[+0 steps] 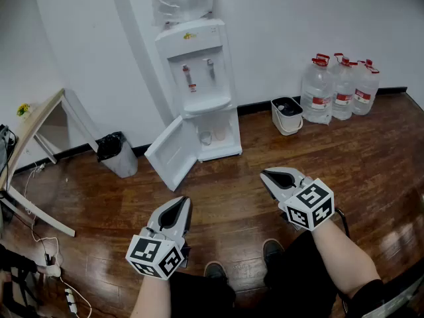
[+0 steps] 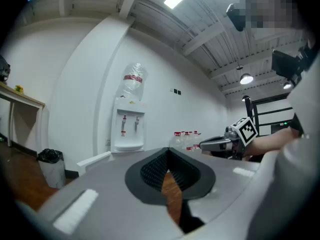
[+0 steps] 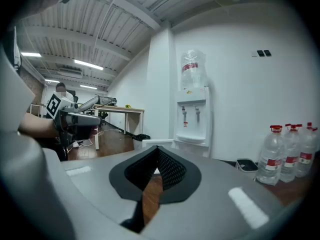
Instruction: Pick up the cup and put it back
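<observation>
- Wooden floor (image 1: 371, 144) and a white wall make up the room. A water dispenser (image 1: 199, 71) stands against the wall at 12 o'clock in the head view.
- Its lower cabinet door (image 1: 173, 152) hangs open, swung out toward 7 o'clock.
- Water jugs (image 1: 338, 88) are clustered at 2 o'clock with a white bucket (image 1: 287, 116) just beside them. A black waste bin (image 1: 116, 152) sits at 10 o'clock and a table (image 1: 30, 134) at 9 o'clock.
- No cup shows plainly. A small pale shape (image 1: 207, 138) inside the open lower cabinet may be it, but it is too small to tell.
- The left gripper (image 1: 182, 203) is held level at about 7 o'clock, well short of the dispenser. Its jaws are narrow with the tips drawn together, and only floor shows through the slit behind them.
- The right gripper (image 1: 267, 173) sits at 5 o'clock and dips slightly. Its jaws are likewise pinched in and carry nothing.
- Judged from this, the task is at its very start: both claws are empty and far from the cabinet, and no pick-up has begun.
- The next move calls for stepping toward 12 o'clock and lowering one gripper to cabinet height. Its jaws must spread wide before they reach in around the cup, keeping clear of the open door.
</observation>
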A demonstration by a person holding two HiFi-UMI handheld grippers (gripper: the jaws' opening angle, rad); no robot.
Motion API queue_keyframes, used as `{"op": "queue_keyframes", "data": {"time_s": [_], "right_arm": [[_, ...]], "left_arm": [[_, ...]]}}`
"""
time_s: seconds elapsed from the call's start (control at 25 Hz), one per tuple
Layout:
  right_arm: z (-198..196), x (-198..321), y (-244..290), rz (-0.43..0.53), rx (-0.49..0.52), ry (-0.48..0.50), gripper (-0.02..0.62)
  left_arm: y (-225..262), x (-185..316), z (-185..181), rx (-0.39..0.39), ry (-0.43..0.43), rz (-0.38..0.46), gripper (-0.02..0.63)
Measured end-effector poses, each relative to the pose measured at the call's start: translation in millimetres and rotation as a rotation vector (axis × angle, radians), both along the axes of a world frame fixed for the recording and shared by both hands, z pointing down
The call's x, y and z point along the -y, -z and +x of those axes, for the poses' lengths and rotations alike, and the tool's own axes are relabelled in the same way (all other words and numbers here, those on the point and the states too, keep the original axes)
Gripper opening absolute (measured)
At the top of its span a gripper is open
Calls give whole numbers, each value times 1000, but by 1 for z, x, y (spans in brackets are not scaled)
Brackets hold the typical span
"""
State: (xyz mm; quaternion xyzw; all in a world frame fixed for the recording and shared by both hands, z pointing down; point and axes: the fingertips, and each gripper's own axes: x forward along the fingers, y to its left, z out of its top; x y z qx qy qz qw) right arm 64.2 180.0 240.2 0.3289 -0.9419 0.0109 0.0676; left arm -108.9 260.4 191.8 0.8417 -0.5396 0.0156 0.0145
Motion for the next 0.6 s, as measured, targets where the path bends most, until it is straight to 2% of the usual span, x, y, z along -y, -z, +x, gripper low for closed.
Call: {"op": "queue_keyframes", "data": {"time_s": [0.12,0.24,0.36,0.6], "right_arm": [[4,-1,4,6,3,17,2],[7,2,7,15,5,19,2],[12,5,4,6,11,16,2],[3,7,18,-21,105,-31,2]], "left_arm": [[19,2,5,-19,-20,18,37],[33,1,14,36,-34,3,5],[41,-4,17,34,-36,-12,3],[27,4,-3,7,-15,5,2]]}}
